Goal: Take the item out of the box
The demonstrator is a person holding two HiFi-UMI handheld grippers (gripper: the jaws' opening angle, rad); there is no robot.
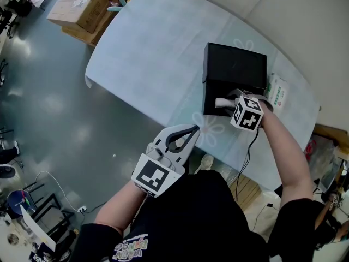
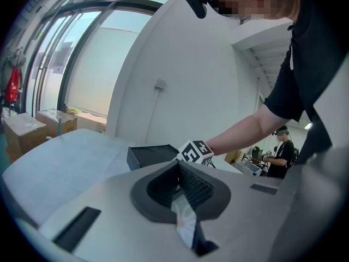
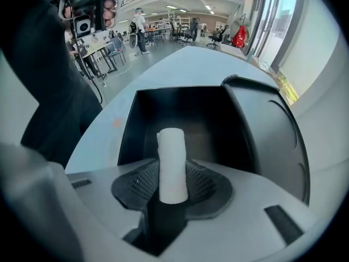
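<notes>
Clamped between right gripper (image 3: 173,180) pads: white cylindrical roll (image 3: 172,160), over open black rectangular box (image 3: 218,125) just ahead. Left gripper (image 2: 180,189) jaws together, empty, well short of box. Grasp apparently made; lifting clear remains.

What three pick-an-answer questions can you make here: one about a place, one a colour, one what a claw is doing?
1. Where is the white roll?
A. on the floor
B. in the right claw, over the box
C. on the cardboard cartons

2. What colour is the box?
A. red
B. yellow
C. black

3. What is the left claw doing?
A. shut, holding nothing
B. gripping the roll
C. lifting the box

Answers: B, the right gripper view shows the roll clamped in it. C, the head view shows it black. A, its jaws meet with nothing between.
</notes>
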